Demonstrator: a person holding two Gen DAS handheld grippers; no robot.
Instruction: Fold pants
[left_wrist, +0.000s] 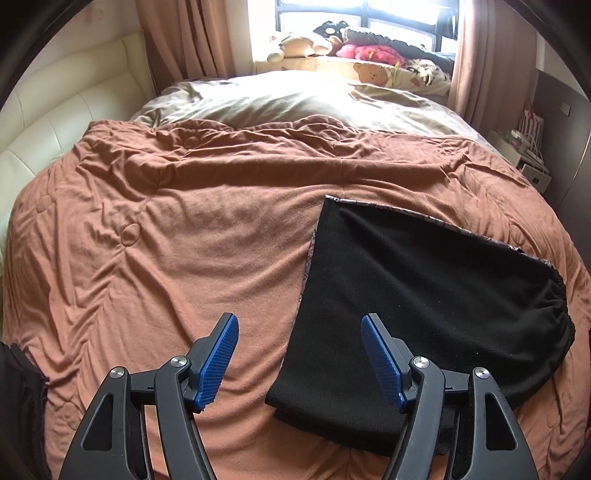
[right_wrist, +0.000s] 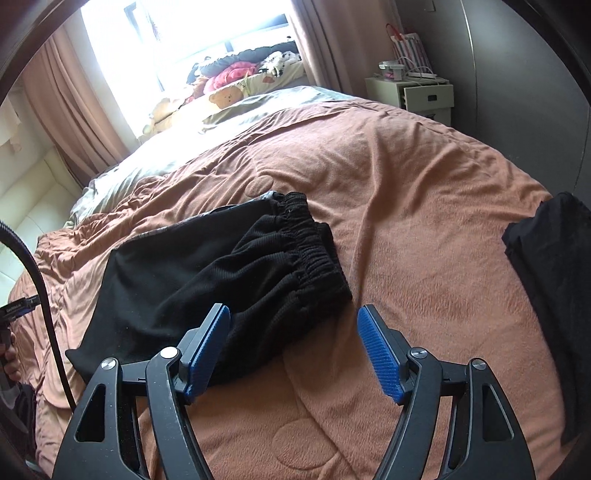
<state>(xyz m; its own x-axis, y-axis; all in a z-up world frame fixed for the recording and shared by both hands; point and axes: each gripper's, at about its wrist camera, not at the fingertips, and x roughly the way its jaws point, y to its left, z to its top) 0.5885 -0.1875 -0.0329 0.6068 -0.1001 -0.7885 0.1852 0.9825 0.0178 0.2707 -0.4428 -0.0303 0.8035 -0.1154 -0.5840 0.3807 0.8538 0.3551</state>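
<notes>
nearest to me, my left gripper (left_wrist: 299, 334) has its blue fingers (left_wrist: 218, 356) spread wide with nothing between them, hovering over the near edge of the bed. the right gripper (right_wrist: 293, 326) is the same, fingers (right_wrist: 380, 354) apart and empty, its left finger just over the near part of the pants.

the pants (left_wrist: 402, 295) are black and lie folded on the brown blanket (left_wrist: 177, 229), to the right of my left gripper and to the left of my right one. in the right wrist view the gathered elastic waistband (right_wrist: 314, 247) sits at the pants' far right end, and a patterned grey layer shows along the far edge.

another dark cloth (right_wrist: 550, 280) lies well apart at the right edge of the bed.

further off i see a pale sheet (left_wrist: 295, 99), then stuffed toys (left_wrist: 299, 46) by the bright window (left_wrist: 369, 18), with curtains (left_wrist: 184, 40) either side. a white nightstand (right_wrist: 413, 96) stands to the right of the bed.
</notes>
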